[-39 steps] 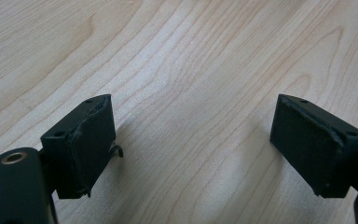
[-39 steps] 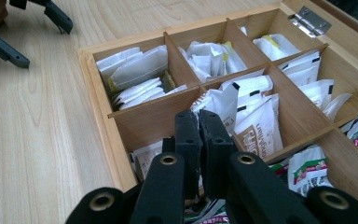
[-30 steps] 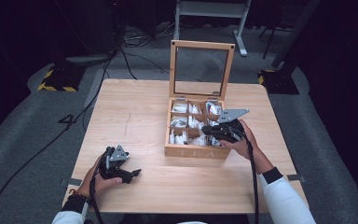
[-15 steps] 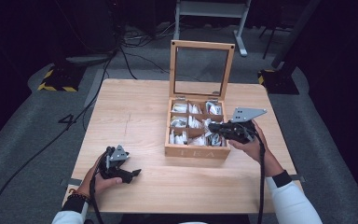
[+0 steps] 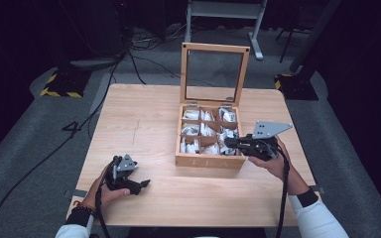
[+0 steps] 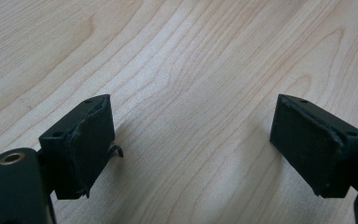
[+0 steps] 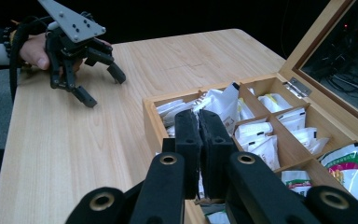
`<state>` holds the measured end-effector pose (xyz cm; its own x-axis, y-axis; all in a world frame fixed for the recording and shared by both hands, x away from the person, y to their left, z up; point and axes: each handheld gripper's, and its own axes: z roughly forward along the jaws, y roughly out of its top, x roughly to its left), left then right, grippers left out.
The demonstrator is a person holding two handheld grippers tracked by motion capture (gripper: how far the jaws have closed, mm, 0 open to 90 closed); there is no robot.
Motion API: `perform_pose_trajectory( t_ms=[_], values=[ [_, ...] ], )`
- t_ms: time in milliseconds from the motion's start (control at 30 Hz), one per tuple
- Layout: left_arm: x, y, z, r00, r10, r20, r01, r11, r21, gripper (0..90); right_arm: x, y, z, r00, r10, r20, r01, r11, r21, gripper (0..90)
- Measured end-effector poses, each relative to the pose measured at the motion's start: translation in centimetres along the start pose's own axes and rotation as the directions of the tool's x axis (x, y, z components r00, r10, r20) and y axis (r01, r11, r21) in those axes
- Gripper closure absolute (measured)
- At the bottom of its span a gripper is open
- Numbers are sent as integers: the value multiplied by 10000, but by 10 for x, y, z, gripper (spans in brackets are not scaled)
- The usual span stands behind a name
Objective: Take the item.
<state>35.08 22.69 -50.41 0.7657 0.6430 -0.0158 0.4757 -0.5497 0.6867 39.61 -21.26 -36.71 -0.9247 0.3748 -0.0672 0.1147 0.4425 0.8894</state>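
A wooden box [image 5: 210,159] sits on the right half of the wooden table [image 5: 144,119]. Its lid [image 5: 214,73] stands straight up at the back — a wood frame with a see-through pane. Thin wood walls split the inside into small square rooms, and each room holds white paper packets [image 5: 201,130] standing on edge. Some packets show a bit of green or yellow print. A metal hinge [image 7: 299,87] joins lid and box.

The right gripper [image 5: 234,143] is held over the front right corner of the box, above the packets there. In the right gripper view its two black jaws are pressed together. A bit of white packet shows right under them, but I cannot tell if they pinch it. A grey three-cornered plate [image 5: 270,129] sits on top of this gripper.

The left gripper [image 5: 140,184] rests low near the front left corner of the table, well apart from the box. Its jaws are spread wide with nothing between them — just bare wood with wavy grain. The pads [image 6: 92,140] look rough and a little torn at the edges.

The left and middle of the table top are smooth, pale and free. Dark floor and cables [image 5: 39,163] lie around the table.
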Motion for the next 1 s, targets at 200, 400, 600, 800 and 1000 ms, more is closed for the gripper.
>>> perform_pose_trajectory(
  t_ms=[200,400,600,800,1000],
  values=[
    [0,0,0,10000,-4,15,4,10000,6,141,9,-4,-2,9998,-123,-145,124,9999,72,873],
    [0,0,0,10000,1,7,-1,10000,3,141,16,-12,2,9992,-233,-339,244,9992,321,873],
    [0,0,0,10000,-7,0,7,10000,3,141,23,-19,7,9978,-246,-623,279,9982,530,872],
    [0,0,0,10000,-4,-1,4,10000,4,141,34,-28,19,9951,-362,-922,455,9939,1007,872],
    [0,0,0,10000,-5,-2,5,10000,5,141,42,-38,35,9916,-478,-1205,661,9861,1526,871]
  ],
)
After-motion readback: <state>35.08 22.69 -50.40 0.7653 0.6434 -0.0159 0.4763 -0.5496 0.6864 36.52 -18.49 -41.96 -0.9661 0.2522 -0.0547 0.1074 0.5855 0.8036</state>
